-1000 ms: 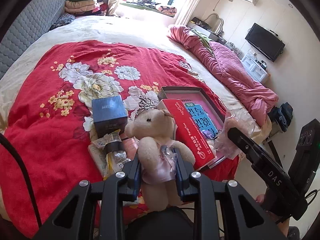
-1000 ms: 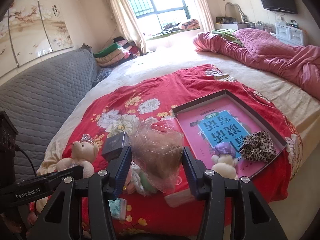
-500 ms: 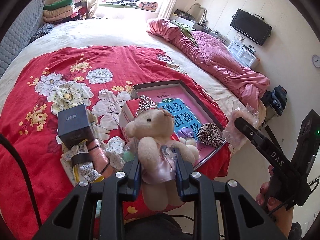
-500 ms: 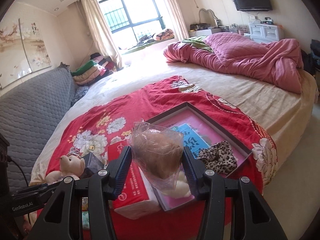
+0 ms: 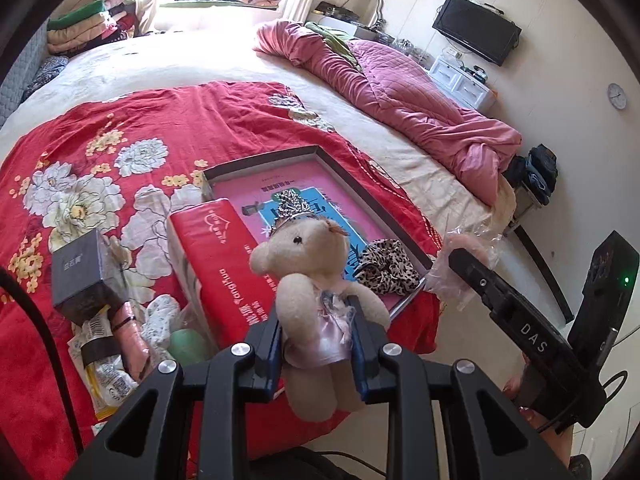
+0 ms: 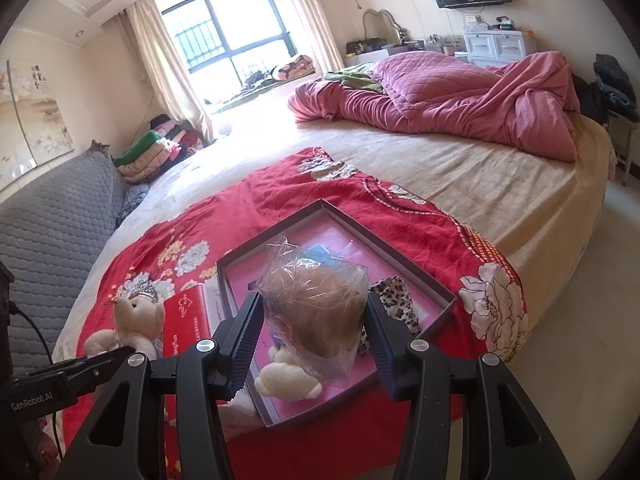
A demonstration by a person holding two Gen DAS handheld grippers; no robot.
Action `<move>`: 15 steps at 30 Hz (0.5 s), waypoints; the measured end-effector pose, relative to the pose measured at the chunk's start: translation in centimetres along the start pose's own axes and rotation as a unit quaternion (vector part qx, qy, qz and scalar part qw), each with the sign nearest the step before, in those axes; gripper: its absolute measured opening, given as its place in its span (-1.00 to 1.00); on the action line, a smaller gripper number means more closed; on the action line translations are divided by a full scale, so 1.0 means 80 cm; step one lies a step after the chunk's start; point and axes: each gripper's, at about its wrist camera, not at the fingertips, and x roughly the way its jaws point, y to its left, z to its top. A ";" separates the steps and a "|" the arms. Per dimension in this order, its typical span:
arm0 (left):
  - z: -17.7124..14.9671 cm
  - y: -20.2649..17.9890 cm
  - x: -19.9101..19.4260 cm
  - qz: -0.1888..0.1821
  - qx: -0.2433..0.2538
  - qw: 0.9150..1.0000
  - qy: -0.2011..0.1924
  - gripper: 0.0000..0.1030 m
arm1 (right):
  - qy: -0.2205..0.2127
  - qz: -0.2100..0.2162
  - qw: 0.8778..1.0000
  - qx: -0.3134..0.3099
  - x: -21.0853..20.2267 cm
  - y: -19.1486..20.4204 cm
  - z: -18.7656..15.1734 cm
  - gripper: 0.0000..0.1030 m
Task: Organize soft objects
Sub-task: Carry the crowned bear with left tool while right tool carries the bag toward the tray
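Right wrist view: beyond the fingers lies the shallow grey-rimmed tray [image 6: 400,258]; the right gripper [image 6: 314,330] clamps a crinkly clear-bagged tan puff [image 6: 316,300], which could slip. The left gripper [image 5: 318,330] pinches the cream crowned teddy bear [image 5: 308,264], top-heavy.

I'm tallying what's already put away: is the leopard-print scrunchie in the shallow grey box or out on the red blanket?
In. The leopard-print scrunchie lies on the pink lining inside the shallow grey box, near its corner, within the rim.
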 end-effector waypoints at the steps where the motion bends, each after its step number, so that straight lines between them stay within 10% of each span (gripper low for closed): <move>1: 0.002 -0.005 0.006 -0.003 0.005 1.000 0.003 -0.45 | 0.001 0.000 1.000 0.002 0.001 -0.003 -0.001 0.02; 15: 0.020 -0.059 0.084 -0.029 0.035 0.998 0.046 -0.45 | 0.000 -0.025 0.999 0.020 0.026 -0.055 0.007 0.02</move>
